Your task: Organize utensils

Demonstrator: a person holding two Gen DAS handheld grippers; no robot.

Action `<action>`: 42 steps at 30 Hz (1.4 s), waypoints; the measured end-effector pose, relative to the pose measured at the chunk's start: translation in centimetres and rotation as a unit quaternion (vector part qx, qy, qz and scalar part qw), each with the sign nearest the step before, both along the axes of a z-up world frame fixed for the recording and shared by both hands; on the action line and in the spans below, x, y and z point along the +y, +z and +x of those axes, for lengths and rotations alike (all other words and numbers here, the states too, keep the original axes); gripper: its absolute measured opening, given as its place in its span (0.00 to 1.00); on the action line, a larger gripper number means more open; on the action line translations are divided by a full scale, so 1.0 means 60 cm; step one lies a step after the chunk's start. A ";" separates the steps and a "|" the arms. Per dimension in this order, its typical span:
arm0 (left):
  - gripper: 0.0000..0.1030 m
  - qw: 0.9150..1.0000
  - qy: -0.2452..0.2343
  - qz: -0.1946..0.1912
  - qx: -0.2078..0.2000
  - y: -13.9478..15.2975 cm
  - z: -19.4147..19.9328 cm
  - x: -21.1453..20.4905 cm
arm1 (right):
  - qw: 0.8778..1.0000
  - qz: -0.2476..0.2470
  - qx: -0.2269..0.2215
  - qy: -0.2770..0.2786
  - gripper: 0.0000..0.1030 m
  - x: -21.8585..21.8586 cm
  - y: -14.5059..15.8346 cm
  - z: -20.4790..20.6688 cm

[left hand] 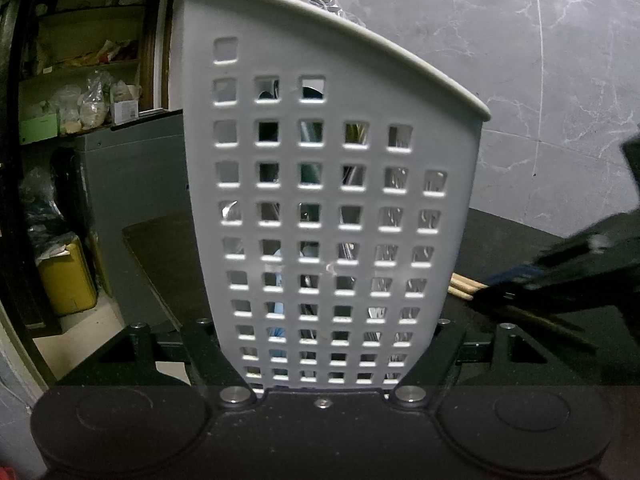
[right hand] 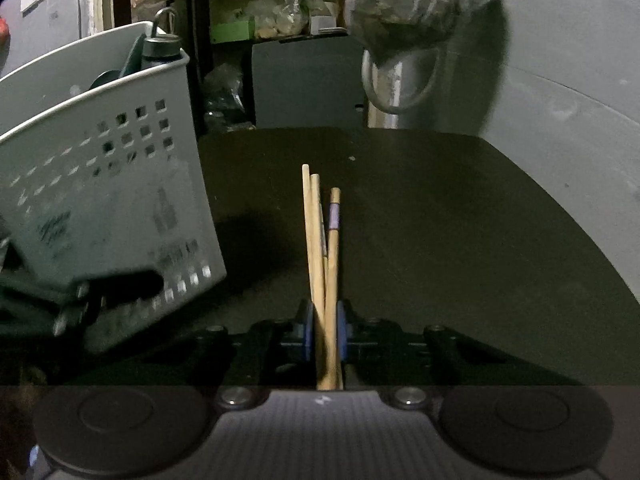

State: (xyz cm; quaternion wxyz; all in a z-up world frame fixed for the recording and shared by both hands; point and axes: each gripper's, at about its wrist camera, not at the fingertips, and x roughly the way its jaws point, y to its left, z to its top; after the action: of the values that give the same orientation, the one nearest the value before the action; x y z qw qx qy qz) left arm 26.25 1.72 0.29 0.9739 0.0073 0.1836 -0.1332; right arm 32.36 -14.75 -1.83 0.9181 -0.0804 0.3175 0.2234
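Note:
My left gripper (left hand: 325, 336) is shut on a white perforated utensil basket (left hand: 320, 184), its fingers (left hand: 218, 354) clamping the basket's narrow lower end. The basket fills that view, and items inside show dimly through the holes. In the right wrist view the basket (right hand: 120, 200) stands tilted at the left on the dark table (right hand: 440, 240), with a dark-capped bottle (right hand: 160, 50) sticking out of it. My right gripper (right hand: 325, 322) is shut on three wooden chopsticks (right hand: 320, 240), which cross between the blue pads (right hand: 307, 332) and point away along the table. The chopstick ends (left hand: 464, 286) also show at the left view's right side.
A grey marbled wall (left hand: 520, 60) rises behind the table. A shelf with bags (left hand: 88, 92), a grey cabinet (left hand: 132, 184) and a yellow container (left hand: 66, 276) stand beyond the table's left edge. A wrapped bundle with a metal ring (right hand: 400, 80) hangs at the far side.

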 end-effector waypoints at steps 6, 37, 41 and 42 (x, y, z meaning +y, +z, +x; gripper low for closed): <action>0.73 1.000 -0.001 0.003 0.000 0.000 -0.001 -0.001 | 1.000 -0.008 0.014 -0.004 0.13 -0.051 0.003 -0.065; 0.73 1.000 -0.012 0.013 0.001 -0.004 0.009 -0.009 | 1.000 0.007 0.009 0.025 0.21 -0.059 0.023 -0.124; 0.73 1.000 -0.012 0.012 0.001 -0.007 0.007 -0.008 | 1.000 0.008 0.013 0.014 0.21 -0.072 0.023 -0.122; 0.73 1.000 -0.012 0.012 0.001 -0.008 0.007 -0.007 | 1.000 0.005 0.017 0.013 0.20 -0.074 0.019 -0.124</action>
State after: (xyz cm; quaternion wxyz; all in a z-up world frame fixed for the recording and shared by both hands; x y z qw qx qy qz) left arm 26.64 1.27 -0.17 0.9719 0.0212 0.1858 -0.1431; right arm 24.92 -19.17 -0.70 0.9100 -0.0758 0.3309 0.2381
